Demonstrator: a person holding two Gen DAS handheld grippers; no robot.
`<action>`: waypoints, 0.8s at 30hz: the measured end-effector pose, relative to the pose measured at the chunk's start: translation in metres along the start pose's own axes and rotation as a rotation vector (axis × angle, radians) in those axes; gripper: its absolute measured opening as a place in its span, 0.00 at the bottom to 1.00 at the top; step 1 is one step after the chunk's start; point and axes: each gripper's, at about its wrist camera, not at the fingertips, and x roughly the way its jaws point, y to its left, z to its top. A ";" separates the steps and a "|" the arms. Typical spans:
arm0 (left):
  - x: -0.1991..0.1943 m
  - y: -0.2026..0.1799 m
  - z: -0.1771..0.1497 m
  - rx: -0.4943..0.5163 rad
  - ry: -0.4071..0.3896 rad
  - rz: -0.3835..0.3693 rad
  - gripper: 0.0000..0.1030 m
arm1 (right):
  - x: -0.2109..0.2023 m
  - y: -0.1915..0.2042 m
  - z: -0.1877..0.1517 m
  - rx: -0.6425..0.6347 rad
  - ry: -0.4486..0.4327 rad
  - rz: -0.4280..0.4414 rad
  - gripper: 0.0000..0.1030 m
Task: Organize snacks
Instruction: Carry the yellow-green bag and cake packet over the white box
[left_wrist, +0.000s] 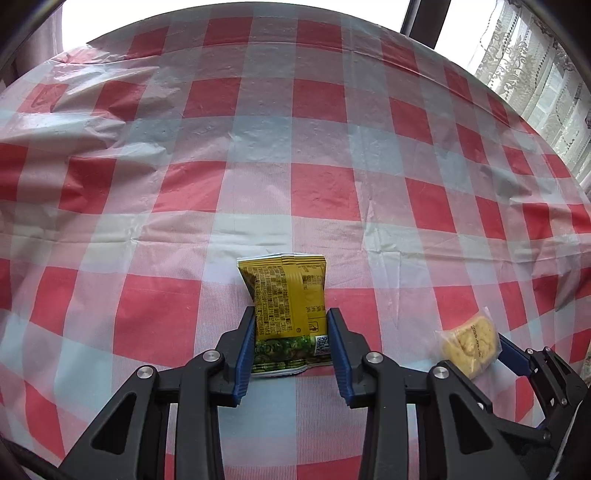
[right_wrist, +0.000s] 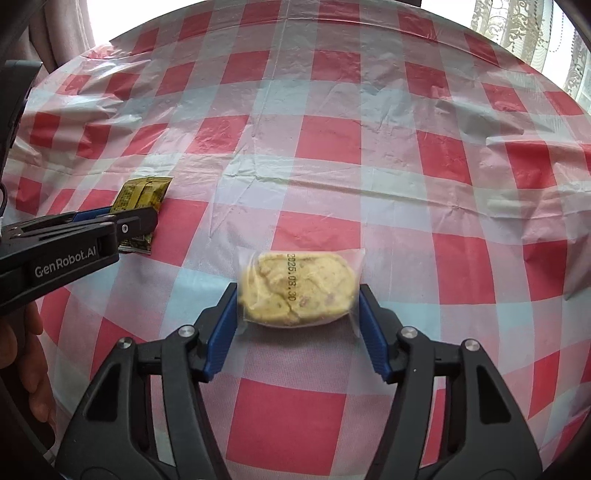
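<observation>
A yellow and green snack packet (left_wrist: 286, 310) sits between the blue pads of my left gripper (left_wrist: 291, 317), which is closed against its sides. It also shows in the right wrist view (right_wrist: 142, 199), with the left gripper (right_wrist: 125, 221) around it. A clear-wrapped pale yellow biscuit (right_wrist: 297, 288), stamped with a date, sits between the pads of my right gripper (right_wrist: 297, 295), which touch the wrapper's ends. The biscuit (left_wrist: 469, 341) and right gripper (left_wrist: 480, 349) show at the lower right of the left wrist view. I cannot tell whether the snacks rest on the cloth or are held just above it.
A red and white checked plastic tablecloth (left_wrist: 295, 147) covers the round table, wrinkled at the left and right. A window and lace curtains (left_wrist: 535, 74) stand behind the far edge. A hand (right_wrist: 22, 354) holds the left gripper.
</observation>
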 end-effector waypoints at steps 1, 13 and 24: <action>-0.003 0.001 -0.005 0.000 0.001 -0.003 0.37 | -0.002 -0.001 -0.002 0.003 0.000 -0.002 0.62; -0.032 -0.011 -0.054 0.006 0.029 -0.047 0.35 | -0.033 -0.016 -0.048 0.019 0.021 -0.020 0.61; -0.064 -0.037 -0.095 0.046 0.039 -0.105 0.35 | -0.086 -0.035 -0.085 0.053 0.003 -0.042 0.61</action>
